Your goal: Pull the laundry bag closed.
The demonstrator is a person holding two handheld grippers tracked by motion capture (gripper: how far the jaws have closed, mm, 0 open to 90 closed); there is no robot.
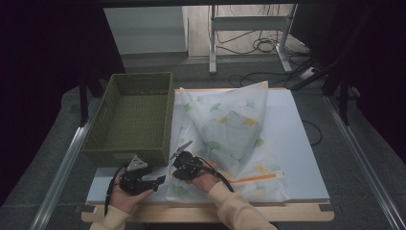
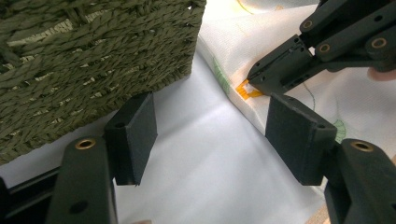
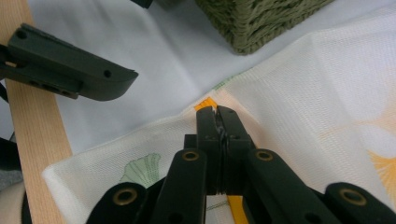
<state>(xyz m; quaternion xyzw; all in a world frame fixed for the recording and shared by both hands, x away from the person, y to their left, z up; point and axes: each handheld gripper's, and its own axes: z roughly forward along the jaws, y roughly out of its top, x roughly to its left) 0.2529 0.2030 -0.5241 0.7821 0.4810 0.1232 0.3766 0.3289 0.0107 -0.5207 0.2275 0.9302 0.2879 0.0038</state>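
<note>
**Desk:** Two grippers at one table edge. What does each camera give us?

**Photographer:** The high view gives the layout: a woven green basket (image 1: 131,117) at the left of the white board (image 1: 301,143), and beside it a sheer mesh bag (image 1: 230,129) printed with green and yellow leaves, one corner standing up in a peak. The bag's near-left corner lies just beside the basket's front corner. The right gripper's own view shows what the high one cannot (the grip itself): the right gripper (image 3: 217,112) has its jaws pressed together on the bag's edge, right at a small orange tab (image 3: 205,103).

**Desk:** And the left?

**Photographer:** The left gripper (image 2: 210,135) stands wide, nothing between its pads, with bare white board under it. Its view catches the basket's coarse twisted weave up close and the other gripper's jaws pinching by the orange tab.

**Desk:** Hand poses?

**Photographer:** Both forearms, in cream sleeves (image 1: 234,211), come in from the bottom. The left hand holds its gripper low over the board's front edge, pointed toward the bag corner; the right hand rests on the bag, its gripper angled toward the basket.

**Desk:** Textures?

**Photographer:** Fine translucent mesh, rough basketry, matte black jaws with brass-coloured rivets, and a pale wooden table rim (image 3: 32,140).
</note>
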